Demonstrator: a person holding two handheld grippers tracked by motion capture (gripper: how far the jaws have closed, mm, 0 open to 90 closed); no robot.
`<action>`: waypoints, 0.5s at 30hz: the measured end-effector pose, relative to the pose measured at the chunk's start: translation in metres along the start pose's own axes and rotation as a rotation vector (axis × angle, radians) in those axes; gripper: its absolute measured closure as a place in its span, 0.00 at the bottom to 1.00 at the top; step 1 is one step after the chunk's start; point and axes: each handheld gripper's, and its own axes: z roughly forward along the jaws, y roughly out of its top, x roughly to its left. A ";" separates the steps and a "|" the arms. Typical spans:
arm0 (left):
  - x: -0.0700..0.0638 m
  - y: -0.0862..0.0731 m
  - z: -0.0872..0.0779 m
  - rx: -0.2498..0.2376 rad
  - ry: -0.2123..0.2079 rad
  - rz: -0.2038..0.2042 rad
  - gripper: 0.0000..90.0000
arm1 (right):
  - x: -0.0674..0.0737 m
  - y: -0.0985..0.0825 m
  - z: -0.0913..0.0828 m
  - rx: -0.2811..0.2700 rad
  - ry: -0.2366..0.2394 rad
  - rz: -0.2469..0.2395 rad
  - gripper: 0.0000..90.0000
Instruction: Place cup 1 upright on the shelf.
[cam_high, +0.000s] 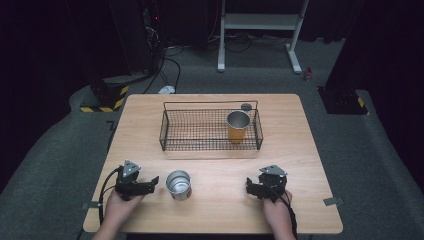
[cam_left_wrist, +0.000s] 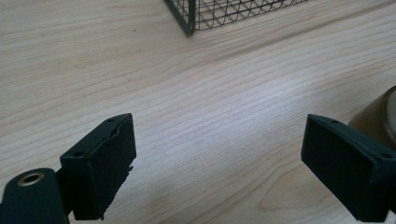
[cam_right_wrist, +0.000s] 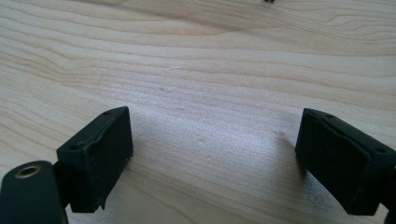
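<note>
A: Both sets of jaws wide apart, nothing held. Silver cup (cam_high: 178, 184) upright on the worktop (cam_high: 300, 150), just beside left gripper (cam_high: 150, 184); orange cup (cam_high: 238, 127) stands in the basket (cam_high: 172, 131).
B: Risk?
A: Left jaw could clip the rim and tip it. Right gripper (cam_high: 248, 187) well clear

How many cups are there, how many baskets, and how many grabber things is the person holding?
Cups: 2, a silver cup on the table and an orange cup standing in the basket.
Baskets: 1, a black wire basket.
Grippers: 2, the left gripper and the right gripper, both with fingers apart and holding nothing.
Total: 5 things.
</note>
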 end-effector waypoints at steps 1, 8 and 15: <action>0.000 0.001 -0.002 -0.010 -0.006 0.000 0.12 | 0.000 0.000 0.000 -0.001 0.001 -0.001 0.12; -0.007 0.006 -0.012 -0.093 -0.051 0.041 0.12 | 0.000 -0.001 0.000 -0.001 0.001 -0.001 0.12; -0.011 0.009 -0.020 -0.124 -0.060 0.026 0.13 | 0.000 -0.001 -0.001 -0.002 0.002 -0.002 0.12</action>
